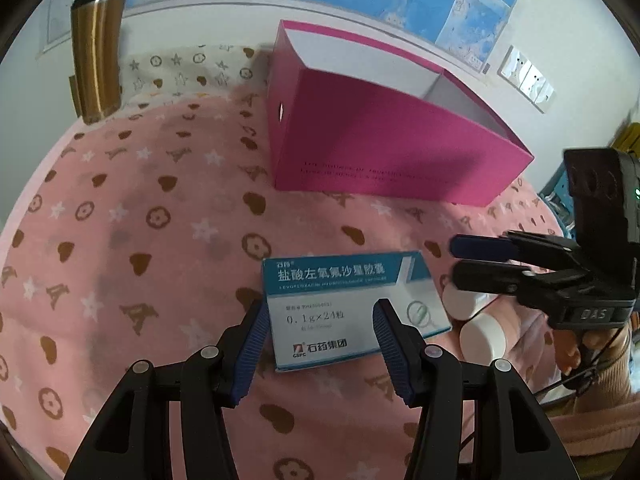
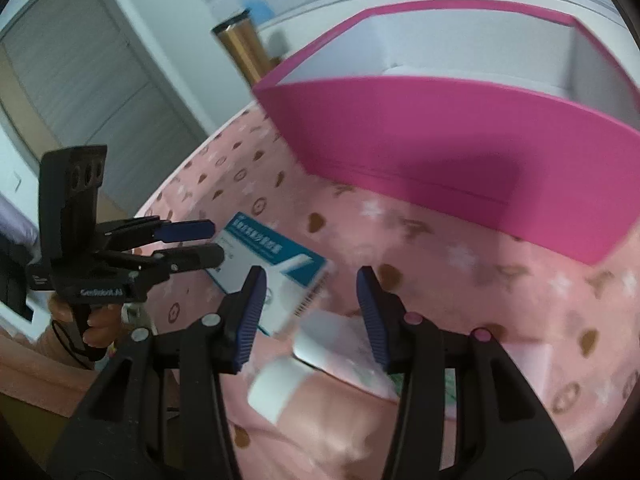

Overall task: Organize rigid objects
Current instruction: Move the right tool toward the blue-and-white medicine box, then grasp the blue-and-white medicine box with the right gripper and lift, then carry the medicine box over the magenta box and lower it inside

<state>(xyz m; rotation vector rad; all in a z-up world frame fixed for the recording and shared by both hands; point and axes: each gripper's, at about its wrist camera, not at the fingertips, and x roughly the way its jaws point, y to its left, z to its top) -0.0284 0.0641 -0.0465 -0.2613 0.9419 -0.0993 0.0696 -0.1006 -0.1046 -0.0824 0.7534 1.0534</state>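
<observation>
Pink cloth (image 1: pixel 160 208) carries the medicine box (image 1: pixel 352 304), lying flat in front of the magenta bin (image 1: pixel 392 148) (open top). Left tool (image 1: pixel 320 332) apart, straddling the box; right tool (image 2: pixel 312 312) apart over two white-capped bottles (image 1: pixel 476 320).

A surface is covered by a pink cloth (image 1: pixel 132 248) printed with brown hearts, flowers and white stars. Toward the upper middle of the left wrist frame, an open magenta box (image 1: pixel 380 148) with a white inside is seen standing on it. In the lower middle, a blue-and-white medicine carton (image 1: pixel 344 304) is laid flat. Just right of the carton, two white-capped bottles (image 1: pixel 482 334) are lying (their bodies pinkish). At upper left, a gold tumbler (image 1: pixel 96 64) is stood at the cloth's far edge.
</observation>
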